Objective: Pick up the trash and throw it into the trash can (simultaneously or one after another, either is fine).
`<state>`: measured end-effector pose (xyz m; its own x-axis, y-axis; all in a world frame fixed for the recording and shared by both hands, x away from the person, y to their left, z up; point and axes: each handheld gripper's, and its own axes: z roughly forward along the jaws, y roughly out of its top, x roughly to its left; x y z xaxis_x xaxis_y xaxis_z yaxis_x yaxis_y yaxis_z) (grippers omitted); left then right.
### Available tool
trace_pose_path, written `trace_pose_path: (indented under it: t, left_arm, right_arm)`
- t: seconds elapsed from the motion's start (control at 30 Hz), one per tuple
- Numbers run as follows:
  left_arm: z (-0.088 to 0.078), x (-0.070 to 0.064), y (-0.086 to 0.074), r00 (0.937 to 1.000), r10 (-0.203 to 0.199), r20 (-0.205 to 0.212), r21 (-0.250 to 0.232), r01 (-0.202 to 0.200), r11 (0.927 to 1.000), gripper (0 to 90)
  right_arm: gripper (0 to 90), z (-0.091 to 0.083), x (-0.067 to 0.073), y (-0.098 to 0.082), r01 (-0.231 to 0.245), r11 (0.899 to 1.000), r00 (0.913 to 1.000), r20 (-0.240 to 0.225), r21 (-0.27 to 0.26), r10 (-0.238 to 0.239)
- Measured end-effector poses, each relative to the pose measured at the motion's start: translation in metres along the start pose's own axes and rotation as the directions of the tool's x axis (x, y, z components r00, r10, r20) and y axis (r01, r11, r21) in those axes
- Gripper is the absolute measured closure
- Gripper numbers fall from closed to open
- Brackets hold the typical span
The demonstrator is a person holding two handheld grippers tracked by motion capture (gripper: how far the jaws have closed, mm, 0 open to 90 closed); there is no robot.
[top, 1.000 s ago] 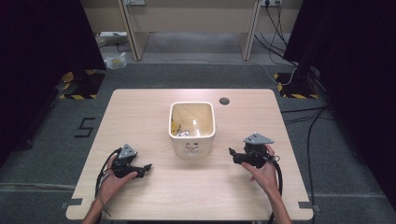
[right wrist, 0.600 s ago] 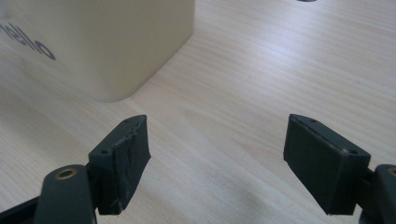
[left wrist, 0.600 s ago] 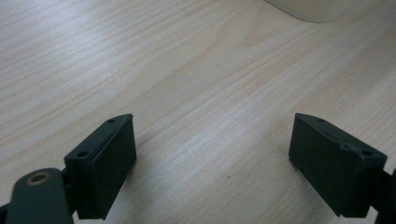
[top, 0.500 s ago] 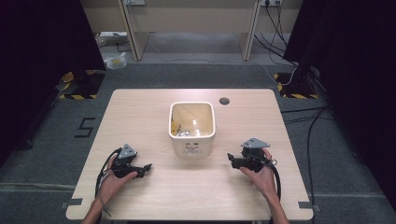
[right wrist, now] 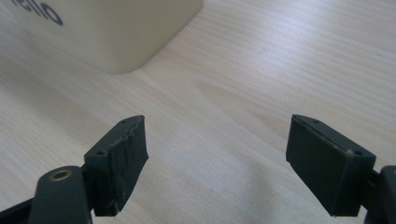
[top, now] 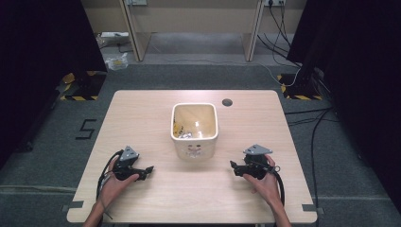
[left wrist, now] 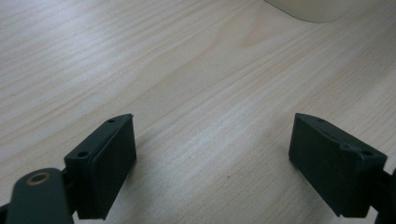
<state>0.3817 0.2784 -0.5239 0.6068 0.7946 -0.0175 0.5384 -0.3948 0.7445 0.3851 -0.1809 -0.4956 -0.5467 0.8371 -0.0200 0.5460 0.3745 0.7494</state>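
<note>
**Both grippers low over the bench, cream bin between them**

The left gripper (top: 147, 169) sits near the front-left part of the light wooden bench (top: 142, 113), with bare wood ahead of it and open surface to either side. The right gripper (top: 233, 165) sits toward the front-right, the bench's right edge not far off its outer side. Each has its jaws spread wide with nothing between them.

The cream square plastic bin (top: 195, 124) stands ahead of and between both grippers, apart from each. It lies up and to the right of the left gripper (left wrist: 212, 154) and up and to the left of the right gripper (right wrist: 217, 154). Small items lie inside the bin, too small to tell.
</note>
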Motion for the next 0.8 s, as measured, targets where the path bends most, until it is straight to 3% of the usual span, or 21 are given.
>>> trace_pose_path:
  t: [0.27, 0.8]
  left_arm:
    - [0.0, 0.0, 0.0, 1.0, 0.0, 0.0, 0.0, 0.0, 1.0, 13.9]
    - [0.0, 0.0, 0.0, 1.0, 0.0, 0.0, 0.0, 0.0, 1.0, 13.9]
  right_arm:
    - [18.4, -0.001, 0.008, -0.01, 0.017, 0.999, 0.9997, 0.017, 0.046, -0.018]
    - [18.4, -0.009, 0.011, -0.032, -0.008, 0.999, 0.9998, 0.018, 0.049, 0.008]
